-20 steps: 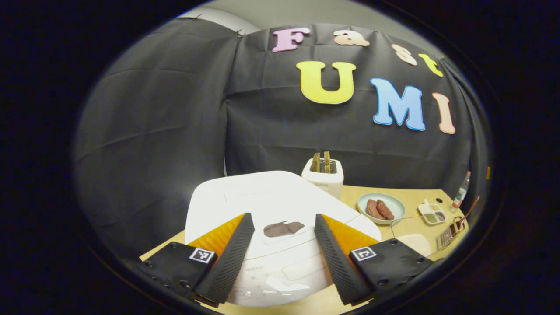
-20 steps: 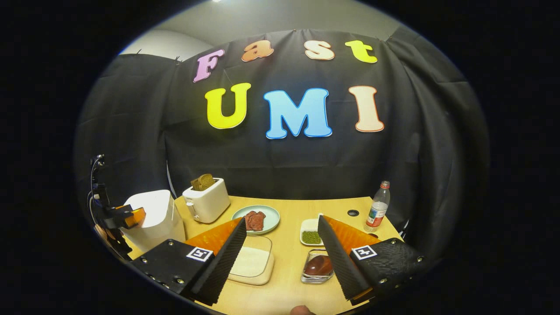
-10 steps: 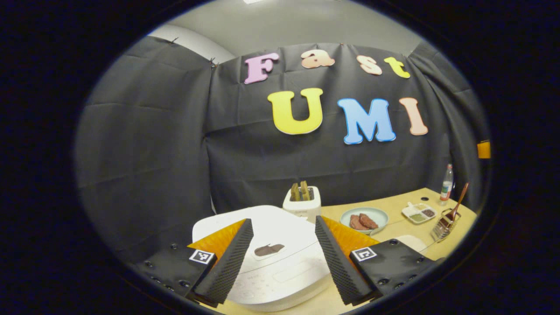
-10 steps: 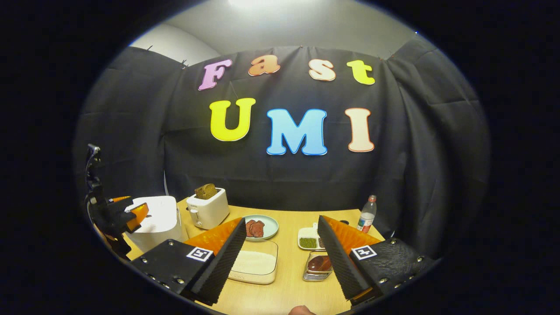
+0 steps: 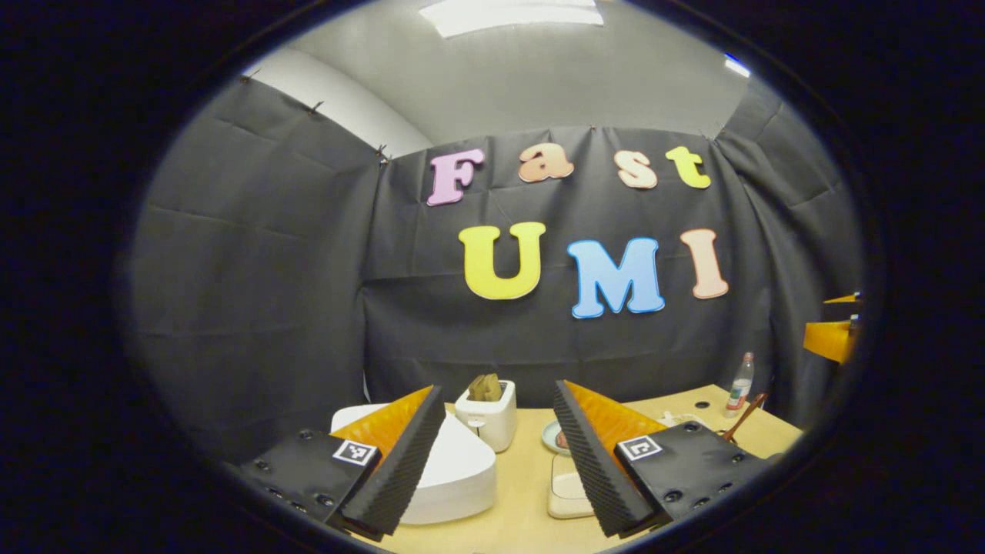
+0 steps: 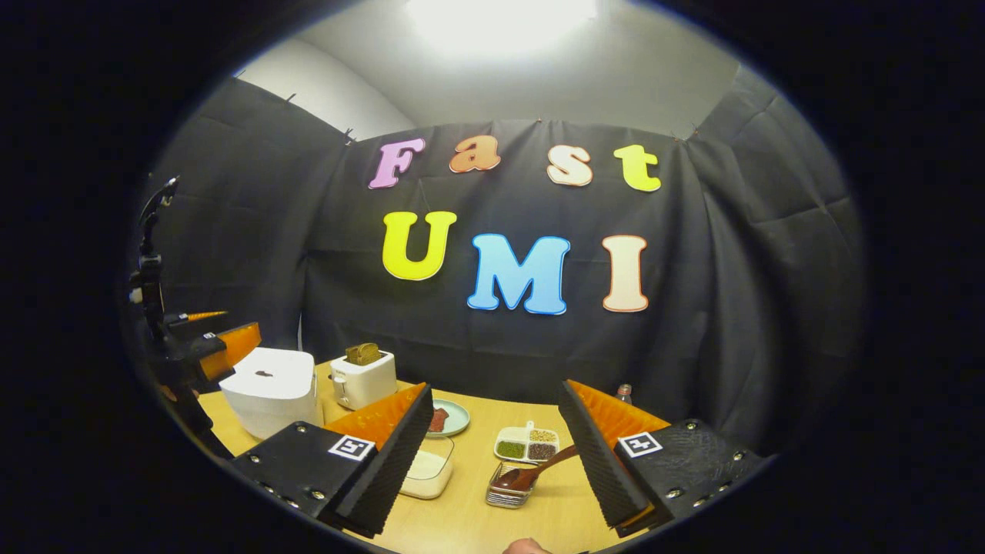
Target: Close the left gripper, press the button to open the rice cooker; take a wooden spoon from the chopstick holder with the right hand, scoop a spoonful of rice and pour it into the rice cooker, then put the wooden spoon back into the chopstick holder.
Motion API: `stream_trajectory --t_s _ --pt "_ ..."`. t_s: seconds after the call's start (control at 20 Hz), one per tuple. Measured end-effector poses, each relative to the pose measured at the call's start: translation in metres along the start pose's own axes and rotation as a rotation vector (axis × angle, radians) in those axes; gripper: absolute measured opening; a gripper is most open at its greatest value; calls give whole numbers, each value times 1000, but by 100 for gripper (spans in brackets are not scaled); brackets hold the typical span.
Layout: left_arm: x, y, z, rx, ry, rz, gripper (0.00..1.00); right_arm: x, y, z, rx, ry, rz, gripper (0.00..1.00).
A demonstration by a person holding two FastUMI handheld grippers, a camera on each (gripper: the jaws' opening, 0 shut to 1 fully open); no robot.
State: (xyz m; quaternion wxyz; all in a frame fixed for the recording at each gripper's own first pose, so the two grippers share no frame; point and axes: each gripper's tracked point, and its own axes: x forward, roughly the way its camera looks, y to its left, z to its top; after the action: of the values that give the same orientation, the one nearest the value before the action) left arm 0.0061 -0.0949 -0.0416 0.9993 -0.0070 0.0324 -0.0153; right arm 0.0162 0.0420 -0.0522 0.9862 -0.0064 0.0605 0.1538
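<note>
The white rice cooker (image 6: 269,388) stands at the table's left end with its lid down; it also sits low behind my left finger (image 5: 454,473). My left gripper (image 5: 496,388) is open and empty, held high and back from the cooker; it hangs above the cooker (image 6: 227,342). The wooden spoon (image 6: 539,473) leans in the metal chopstick holder (image 6: 508,492); its handle (image 5: 745,415) pokes up at the right. A clear container of rice (image 6: 427,471) lies near the table's front. My right gripper (image 6: 495,387) is open and empty, above and behind the holder.
A white toaster (image 6: 362,381) with bread stands behind the cooker. A pale plate (image 6: 455,419) with brown pieces, a divided dish of beans (image 6: 527,446) and a bottle (image 5: 740,383) sit farther back on the wooden table (image 6: 462,523).
Both grippers have lifted and pulled back, so the table things sit lower and smaller. The left gripper has come away from over the cooker lid. Both stay open.
</note>
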Motion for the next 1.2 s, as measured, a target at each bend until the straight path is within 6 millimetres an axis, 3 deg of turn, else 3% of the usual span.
stream_trajectory --t_s 0.1,0.3,0.45,0.55,1.15,1.2 --pt "-14 -17 5 2 -1 -15 100 -5 -9 3 -6 -9 1 99" --pt "-24 -20 9 -8 4 -42 97 -6 -10 11 31 -31 -18 99" --pt "-29 -5 10 -22 0 -48 93 -4 1 14 40 -40 -24 99" --pt "-28 7 13 -13 -7 -54 97 -3 6 18 47 -45 -37 99" --pt "-3 55 17 -35 -47 -119 96 0 40 43 32 -101 -127 99" --pt "-1 57 15 -36 -47 -126 91 0 42 43 30 -101 -134 99"
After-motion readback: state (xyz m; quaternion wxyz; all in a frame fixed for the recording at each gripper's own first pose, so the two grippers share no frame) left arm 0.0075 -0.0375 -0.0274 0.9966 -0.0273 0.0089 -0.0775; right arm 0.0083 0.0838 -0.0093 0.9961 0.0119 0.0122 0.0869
